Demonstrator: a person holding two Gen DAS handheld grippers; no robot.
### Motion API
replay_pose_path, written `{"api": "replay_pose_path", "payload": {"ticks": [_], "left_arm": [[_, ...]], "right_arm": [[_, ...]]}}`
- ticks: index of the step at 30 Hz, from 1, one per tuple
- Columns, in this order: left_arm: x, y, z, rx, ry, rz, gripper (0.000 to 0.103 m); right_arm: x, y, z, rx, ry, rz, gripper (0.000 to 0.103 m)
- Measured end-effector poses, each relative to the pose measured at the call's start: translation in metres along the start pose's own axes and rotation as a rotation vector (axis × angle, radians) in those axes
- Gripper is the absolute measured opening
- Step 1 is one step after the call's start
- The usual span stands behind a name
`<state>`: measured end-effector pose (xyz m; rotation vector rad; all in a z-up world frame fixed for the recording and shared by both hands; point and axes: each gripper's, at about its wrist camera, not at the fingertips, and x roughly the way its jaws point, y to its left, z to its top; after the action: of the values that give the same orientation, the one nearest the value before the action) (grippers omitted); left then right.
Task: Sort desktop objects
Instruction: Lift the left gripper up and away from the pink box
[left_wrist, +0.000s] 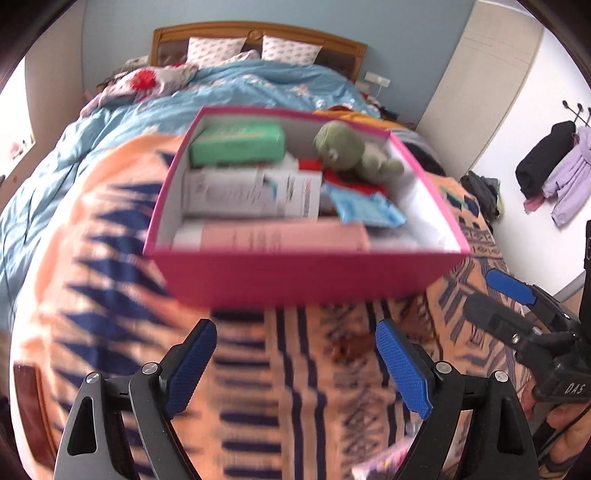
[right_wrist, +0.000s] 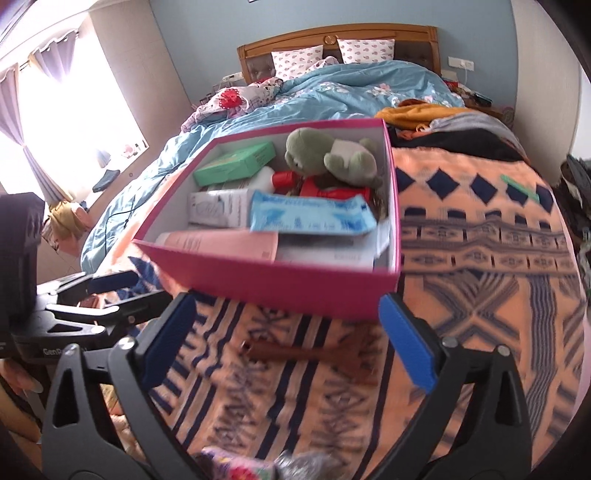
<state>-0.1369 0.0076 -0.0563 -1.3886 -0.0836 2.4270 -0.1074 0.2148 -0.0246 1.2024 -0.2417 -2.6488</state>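
Both my jaws stand spread with nothing between them, my left gripper and right gripper hanging over the orange-and-navy patterned woven blanket, just short of the pink cardboard box. The box sits on the blanket, packed with a soft green plush toy, a green carton and a crinkly blue packet. Nearest me lies a thin brown stick-like piece, blurred; I judge it light, stiff, and best pinched mid-length.

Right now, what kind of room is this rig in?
A bedroom, almost certainly: a bed with a wooden headboard, two patterned pillows and a blue duvet. The pink box being filled sits on the bed's orange blanket.
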Motion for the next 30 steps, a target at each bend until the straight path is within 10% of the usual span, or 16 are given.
{"api": "replay_pose_path", "payload": {"ticks": [3, 30], "left_arm": [[-0.008, 0.003, -0.019, -0.017, 0.008, 0.018, 0.103], [-0.058, 0.0, -0.061, -0.033, -0.038, 0.079, 0.103]], "right_arm": [[-0.009, 0.006, -0.015, 0.024, 0.005, -0.003, 0.101], [-0.036, 0.047, -0.049, 0.01, -0.006, -0.021, 0.102]]}}
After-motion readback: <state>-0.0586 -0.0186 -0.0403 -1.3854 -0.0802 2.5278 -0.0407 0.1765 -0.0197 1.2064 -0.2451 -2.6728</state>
